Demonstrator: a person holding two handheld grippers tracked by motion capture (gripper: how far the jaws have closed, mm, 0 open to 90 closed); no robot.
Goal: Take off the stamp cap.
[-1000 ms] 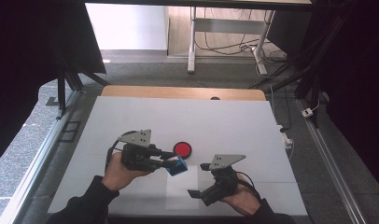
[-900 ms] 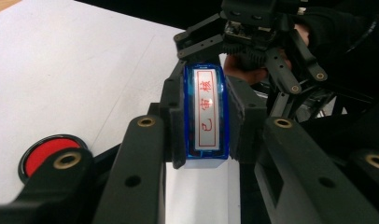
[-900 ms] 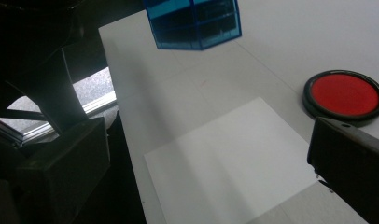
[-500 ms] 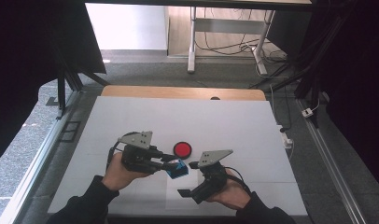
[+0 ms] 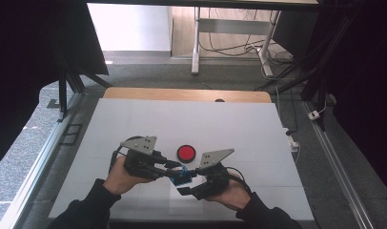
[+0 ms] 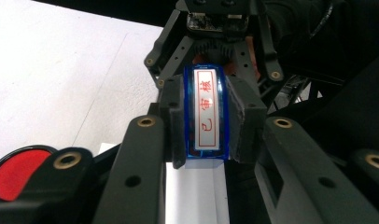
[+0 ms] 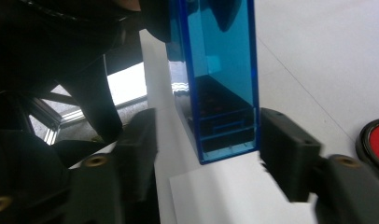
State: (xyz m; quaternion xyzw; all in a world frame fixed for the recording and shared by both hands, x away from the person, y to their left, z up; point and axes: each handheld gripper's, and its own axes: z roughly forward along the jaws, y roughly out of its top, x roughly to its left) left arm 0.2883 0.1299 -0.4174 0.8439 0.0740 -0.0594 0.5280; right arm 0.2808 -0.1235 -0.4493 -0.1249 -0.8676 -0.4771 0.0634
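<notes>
Blue translucent plastic stamp block (image 6: 207, 114), with a white label bearing red characters, is held clear above the white desk (image 5: 134, 119), between the two hand-held grippers near the desk's front edge. A round red ink pad in a black case (image 5: 186, 152) lies just behind it on the desk, and a white paper sheet (image 7: 225, 196) lies beneath.

Progress, as judged: the block is already lifted and presented; the transfer or two-handed grip is part-way done, and any stamping on the sheet remains to be carried out.

Left gripper (image 6: 206, 121): jaws closed firmly on the block, pads pressing both long side faces, label facing the camera.

Right gripper (image 7: 206, 140): jaws have just been closing, with the lower end of the block between them. In the right gripper view one pad stands at or against the block's edge, while a visible gap separates the other pad from the opposite face, so the grip is not yet made
</notes>
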